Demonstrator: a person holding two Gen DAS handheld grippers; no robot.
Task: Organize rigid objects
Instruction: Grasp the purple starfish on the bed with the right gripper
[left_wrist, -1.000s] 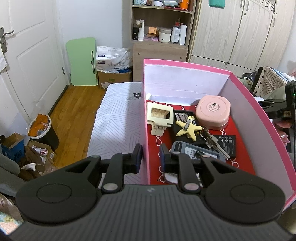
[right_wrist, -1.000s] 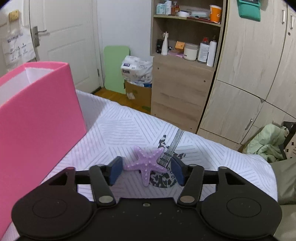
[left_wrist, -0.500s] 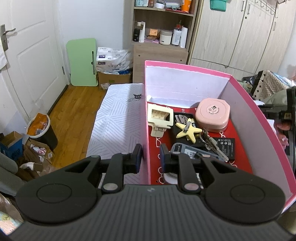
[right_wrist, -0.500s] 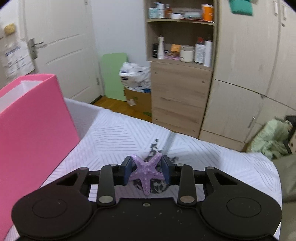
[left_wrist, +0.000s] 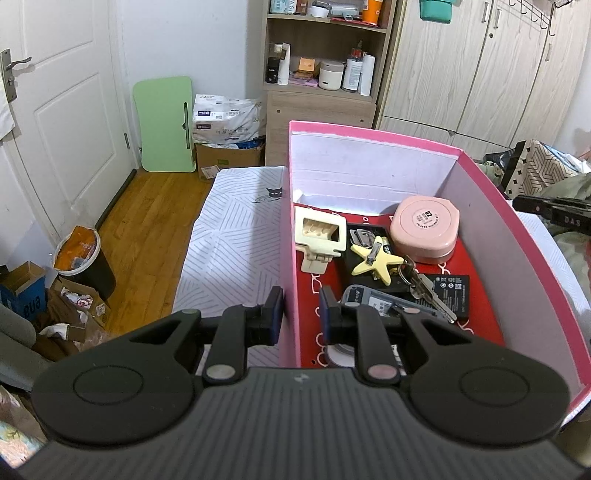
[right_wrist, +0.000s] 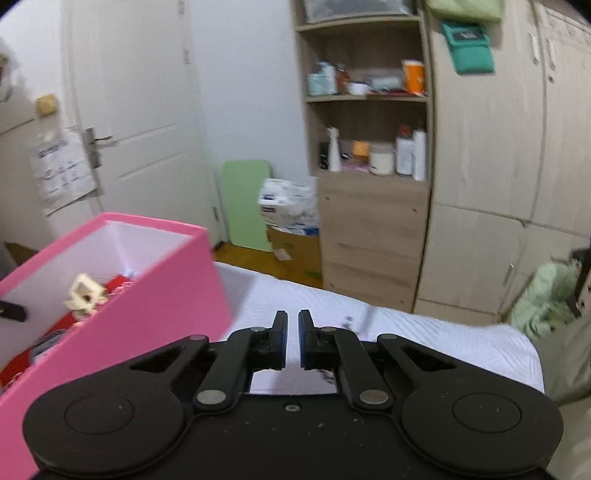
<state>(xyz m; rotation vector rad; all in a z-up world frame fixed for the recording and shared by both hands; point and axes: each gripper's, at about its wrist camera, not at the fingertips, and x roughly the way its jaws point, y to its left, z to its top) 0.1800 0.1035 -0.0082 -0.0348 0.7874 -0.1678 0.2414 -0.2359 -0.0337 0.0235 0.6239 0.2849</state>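
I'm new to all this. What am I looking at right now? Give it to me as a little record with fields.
Setting: bedroom; pink box on a striped white sheet
Left gripper: clamped on the pink box's side wall
Right gripper: shut, nothing visible between its jaws, over the sheet beside the box
Inside the box: yellow starfish, pink round case, cream clip, keys, black battery

Small bedroom: white panelled door (left_wrist: 55, 122) on the left, wood floor (left_wrist: 147, 229), a green board (left_wrist: 164, 123) leaning on the white wall, open shelf unit (left_wrist: 321, 62) full of bottles, pale wood wardrobes (left_wrist: 480, 70) alongside
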